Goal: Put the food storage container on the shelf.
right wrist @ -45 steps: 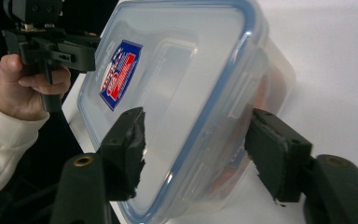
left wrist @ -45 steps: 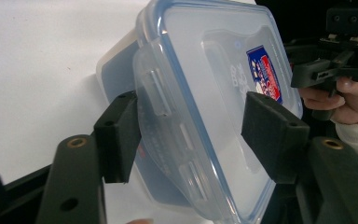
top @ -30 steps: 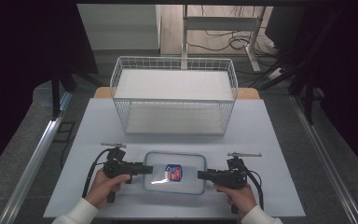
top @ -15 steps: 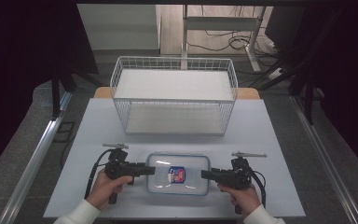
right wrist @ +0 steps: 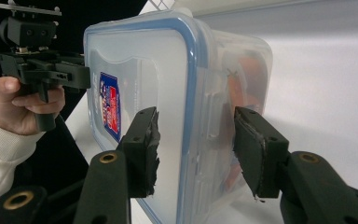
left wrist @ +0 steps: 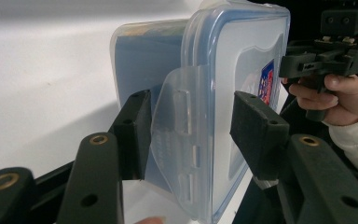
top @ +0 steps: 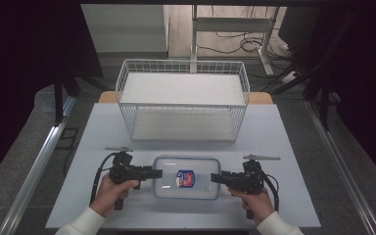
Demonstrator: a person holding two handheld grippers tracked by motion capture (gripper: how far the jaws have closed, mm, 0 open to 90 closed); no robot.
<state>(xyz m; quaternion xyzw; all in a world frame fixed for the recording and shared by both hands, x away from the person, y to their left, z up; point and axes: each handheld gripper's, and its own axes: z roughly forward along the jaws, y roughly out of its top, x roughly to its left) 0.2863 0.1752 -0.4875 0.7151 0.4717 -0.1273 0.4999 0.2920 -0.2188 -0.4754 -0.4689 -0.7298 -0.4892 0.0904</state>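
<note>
A clear plastic container [top: 186, 177] with a blue-rimmed lid and a red and blue label lies flat on the white table. My left gripper [top: 156, 173] comes at its left end. In the left gripper view the jaws [left wrist: 191, 116] straddle the latch flap [left wrist: 177, 140], which flares outward; one pad sits against the flap, the other stands off the lid, so it is open. My right gripper [top: 214, 177] meets the right end. In its own view the jaws [right wrist: 196, 116] bracket that end's latch [right wrist: 214, 126] with small gaps, open.
A white wire basket [top: 183, 61] stands behind the container at the table's far side. Bare table [top: 284, 147] lies to the right and left of the hands. Each gripper view shows the other hand with its gripper [left wrist: 326, 56] [right wrist: 42, 70] beyond the container.
</note>
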